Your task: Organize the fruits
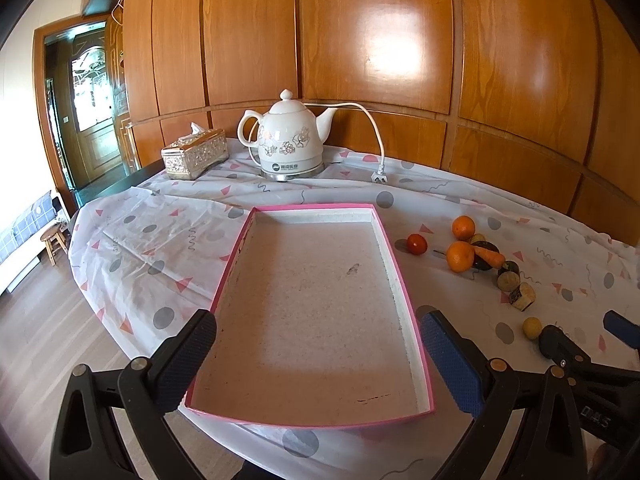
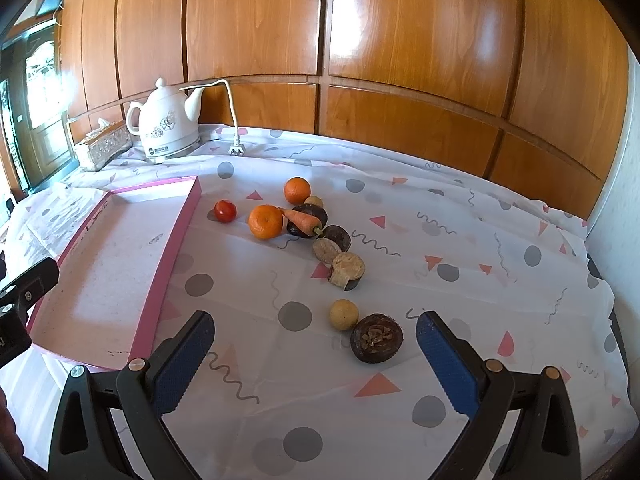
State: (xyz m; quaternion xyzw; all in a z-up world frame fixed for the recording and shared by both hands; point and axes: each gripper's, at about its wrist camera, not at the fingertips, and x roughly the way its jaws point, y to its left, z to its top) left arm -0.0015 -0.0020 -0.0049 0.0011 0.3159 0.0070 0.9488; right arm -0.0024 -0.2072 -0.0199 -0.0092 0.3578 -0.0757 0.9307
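An empty pink-rimmed tray (image 1: 402, 276) (image 2: 176, 236) lies on the patterned tablecloth. To its right sit a small red tomato (image 2: 225, 211) (image 1: 417, 244), two oranges (image 2: 265, 221) (image 2: 297, 190), a carrot (image 2: 302, 220) resting on dark round fruits (image 2: 316, 213), cut brown pieces (image 2: 347, 270), a small yellow fruit (image 2: 343, 314) (image 1: 532, 327) and a dark halved fruit (image 2: 376, 337). My left gripper (image 1: 320, 360) stands open over the tray's near end. My right gripper (image 2: 316, 360) is open just short of the yellow and dark fruits; in the left wrist view it shows at the right edge (image 1: 588, 340).
A white floral electric kettle (image 1: 286, 138) (image 2: 166, 122) with its unplugged cord (image 1: 378, 176) stands at the back, a tissue box (image 1: 195, 154) (image 2: 103, 146) to its left. Wood panelling backs the table. The table edge (image 1: 100, 280) drops to the floor on the left.
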